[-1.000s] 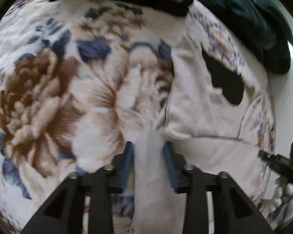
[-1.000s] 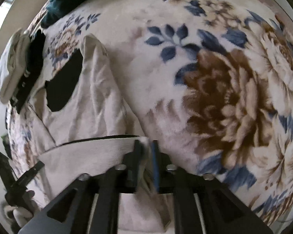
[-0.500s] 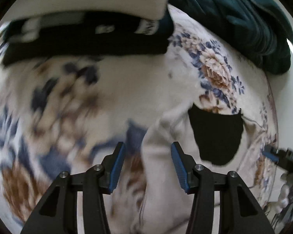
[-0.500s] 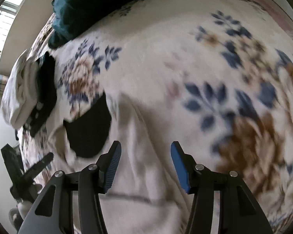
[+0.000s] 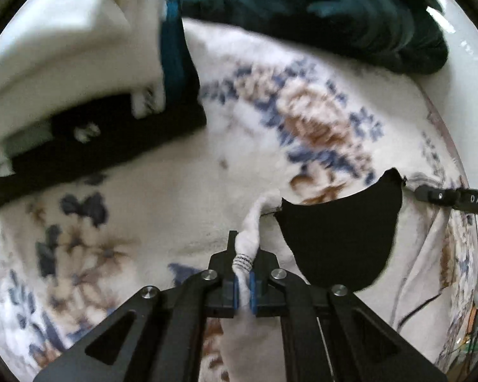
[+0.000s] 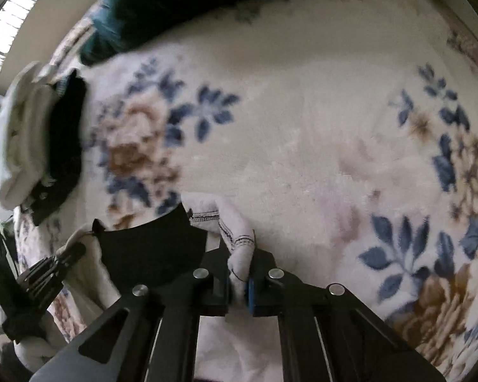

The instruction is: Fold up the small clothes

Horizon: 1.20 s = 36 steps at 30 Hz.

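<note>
Cream garment (image 5: 250, 232) corners are being pinched in both closed grippers, left gripper (image 5: 244, 286) and right gripper (image 6: 239, 286), on the floral blanket (image 6: 302, 127), near a folded stack (image 5: 79, 111).

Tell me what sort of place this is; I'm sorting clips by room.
Probably a bedroom: a plush floral blanket covers the surface, folded clothes are stacked on it, and a window shows.

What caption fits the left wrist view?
Left gripper shut on cream garment strap beside its black neckline, over floral blanket.
</note>
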Each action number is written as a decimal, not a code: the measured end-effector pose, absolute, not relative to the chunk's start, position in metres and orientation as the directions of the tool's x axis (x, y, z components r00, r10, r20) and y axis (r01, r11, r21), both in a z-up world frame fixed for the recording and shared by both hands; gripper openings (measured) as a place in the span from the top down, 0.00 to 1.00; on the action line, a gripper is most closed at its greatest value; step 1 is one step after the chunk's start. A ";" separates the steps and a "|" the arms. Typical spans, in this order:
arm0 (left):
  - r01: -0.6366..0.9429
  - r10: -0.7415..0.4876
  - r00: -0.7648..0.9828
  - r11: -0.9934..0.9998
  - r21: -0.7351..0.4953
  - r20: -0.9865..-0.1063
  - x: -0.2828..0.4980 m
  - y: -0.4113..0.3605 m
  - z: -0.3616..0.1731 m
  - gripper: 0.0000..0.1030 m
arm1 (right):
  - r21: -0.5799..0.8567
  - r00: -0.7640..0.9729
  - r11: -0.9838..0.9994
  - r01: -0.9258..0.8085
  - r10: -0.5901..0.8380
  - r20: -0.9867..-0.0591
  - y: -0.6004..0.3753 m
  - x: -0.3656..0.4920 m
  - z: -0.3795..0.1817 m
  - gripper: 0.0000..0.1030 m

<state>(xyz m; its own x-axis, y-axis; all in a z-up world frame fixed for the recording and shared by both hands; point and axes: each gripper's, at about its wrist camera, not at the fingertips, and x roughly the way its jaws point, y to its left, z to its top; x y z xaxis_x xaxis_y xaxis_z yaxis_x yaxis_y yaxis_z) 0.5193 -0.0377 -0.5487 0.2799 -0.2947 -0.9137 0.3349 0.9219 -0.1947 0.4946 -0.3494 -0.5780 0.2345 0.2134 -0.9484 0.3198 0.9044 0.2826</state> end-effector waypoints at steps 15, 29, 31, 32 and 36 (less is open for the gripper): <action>0.249 -0.366 0.479 0.928 -0.277 -0.798 0.327 0.028 -0.427 0.97 | 0.404 0.436 0.896 0.184 0.294 -0.851 -0.334 0.291 -0.449 0.93; -0.055 -0.410 0.158 0.905 -0.423 -0.898 0.218 0.098 -0.532 0.71 | 0.290 0.089 0.928 0.234 0.277 -0.957 -0.360 0.146 -0.542 0.59; -0.095 -0.411 0.178 0.897 -0.431 -0.894 0.221 0.105 -0.526 0.71 | 0.306 0.101 0.905 0.296 0.289 -0.952 -0.371 0.141 -0.538 0.59; -0.108 -0.403 0.191 0.898 -0.427 -0.895 0.223 0.107 -0.523 0.71 | 0.331 0.114 0.882 0.337 0.311 -0.944 -0.379 0.140 -0.536 0.59; -0.155 -0.375 0.242 0.895 -0.418 -0.895 0.246 0.113 -0.514 0.71 | 0.377 0.208 0.772 0.512 0.314 -0.926 -0.412 0.137 -0.531 0.59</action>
